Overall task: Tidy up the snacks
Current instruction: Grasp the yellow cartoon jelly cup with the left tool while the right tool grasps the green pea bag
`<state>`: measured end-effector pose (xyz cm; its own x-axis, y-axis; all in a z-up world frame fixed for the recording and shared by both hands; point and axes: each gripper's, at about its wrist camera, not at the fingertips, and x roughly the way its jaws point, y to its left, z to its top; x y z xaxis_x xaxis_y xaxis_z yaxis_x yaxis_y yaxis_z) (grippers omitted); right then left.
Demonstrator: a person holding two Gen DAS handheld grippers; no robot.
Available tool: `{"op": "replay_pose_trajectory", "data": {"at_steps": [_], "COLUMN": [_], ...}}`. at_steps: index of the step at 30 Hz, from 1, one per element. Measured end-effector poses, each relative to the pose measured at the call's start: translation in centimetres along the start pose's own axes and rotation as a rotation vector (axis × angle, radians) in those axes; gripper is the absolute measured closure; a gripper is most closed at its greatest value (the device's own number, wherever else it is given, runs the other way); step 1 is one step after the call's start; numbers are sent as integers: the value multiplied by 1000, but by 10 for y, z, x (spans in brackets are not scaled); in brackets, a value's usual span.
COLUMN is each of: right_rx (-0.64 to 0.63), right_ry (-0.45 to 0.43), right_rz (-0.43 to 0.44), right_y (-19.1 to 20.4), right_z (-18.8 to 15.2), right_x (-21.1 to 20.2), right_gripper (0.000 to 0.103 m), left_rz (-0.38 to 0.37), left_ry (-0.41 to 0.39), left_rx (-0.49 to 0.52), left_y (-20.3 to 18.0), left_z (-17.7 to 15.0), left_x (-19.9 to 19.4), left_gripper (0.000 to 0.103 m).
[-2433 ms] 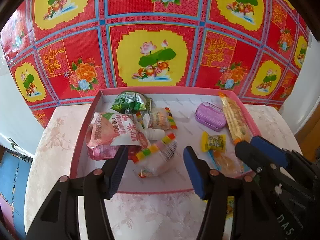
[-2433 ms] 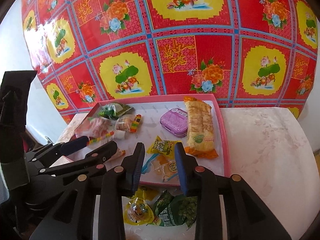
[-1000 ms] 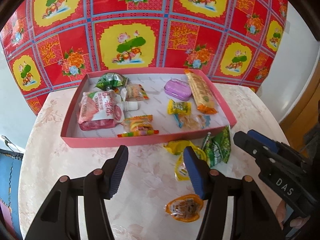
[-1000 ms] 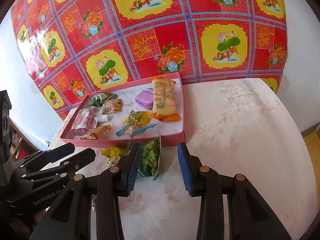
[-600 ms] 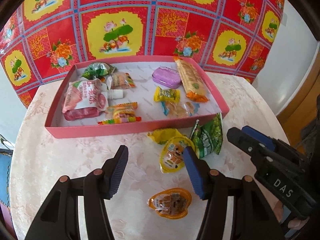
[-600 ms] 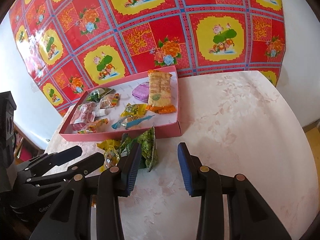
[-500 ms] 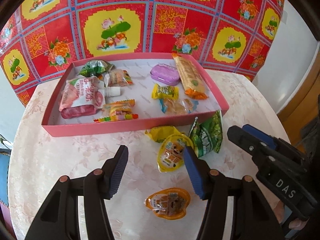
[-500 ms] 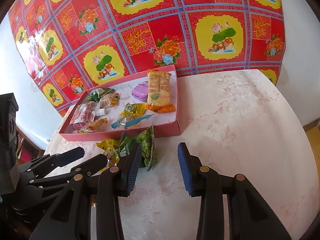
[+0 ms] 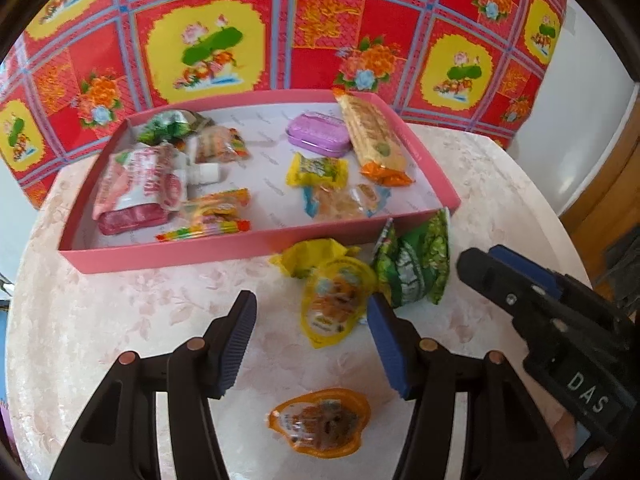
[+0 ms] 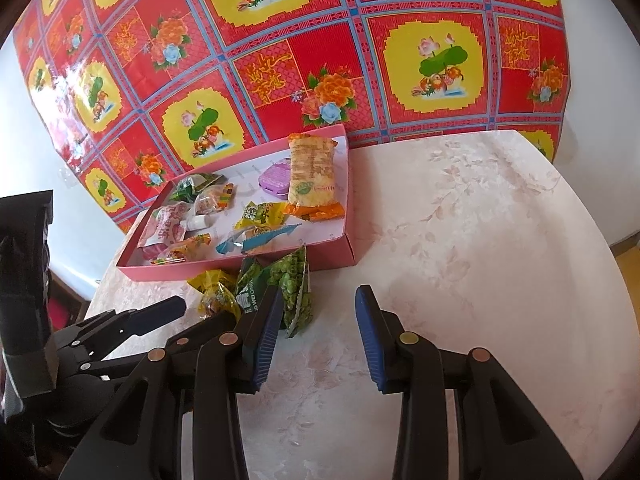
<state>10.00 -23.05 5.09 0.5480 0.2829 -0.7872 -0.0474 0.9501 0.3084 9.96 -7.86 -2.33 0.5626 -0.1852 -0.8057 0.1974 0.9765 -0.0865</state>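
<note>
Left gripper [image 9: 312,344] nearer table [image 9: 120,320] edge, apart; right gripper [image 10: 316,336] apart, empty.

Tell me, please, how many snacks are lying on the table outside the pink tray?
4: a crumpled yellow wrapper against the tray's front wall, a yellow jelly cup before it, a green pea bag beside that, and an orange jelly cup nearest the camera. More may be hidden.

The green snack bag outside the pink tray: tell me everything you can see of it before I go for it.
The green snack bag is a glossy, crinkled foil pouch printed with green peas and white lettering. It looks sealed and puffed, and it stands tilted on edge on the table, its top leaning against the pink tray near the front right corner. A yellow jelly cup overlaps its left side. Neither hand-held gripper touches it.
</note>
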Motion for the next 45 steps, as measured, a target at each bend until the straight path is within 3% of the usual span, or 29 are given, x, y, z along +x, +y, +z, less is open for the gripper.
{"op": "replay_pose_trajectory", "data": {"at_steps": [5,6,8,19,29,35,45], "right_rx": [2,2,1,-10,-38,-36,-58], "right_ry": [5,6,9,17,37,67,79], "right_rz": [-1,-1,-3,-5,21,19,-10], "right_y": [0,0,0,5,18,25,35], "right_z": [0,0,0,0,-2,-4,-6], "right_x": [1,1,2,3,8,19,34], "right_gripper": [64,64,64,64,64,55,54], "left_rz": [12,3,7,-3,53,63,43], "left_ry": [-5,-8,-14,-23,-44,-43,-55], "left_rx": [22,19,22,10,-48,-78,-80], "left_y": [-4,-3,-3,9,36,47,52], "left_z": [-1,-1,-1,-4,-6,-8,-13], "left_x": [2,2,2,-7,-16,-15,-14], "left_gripper": [44,48,65,65,65,65,65]}}
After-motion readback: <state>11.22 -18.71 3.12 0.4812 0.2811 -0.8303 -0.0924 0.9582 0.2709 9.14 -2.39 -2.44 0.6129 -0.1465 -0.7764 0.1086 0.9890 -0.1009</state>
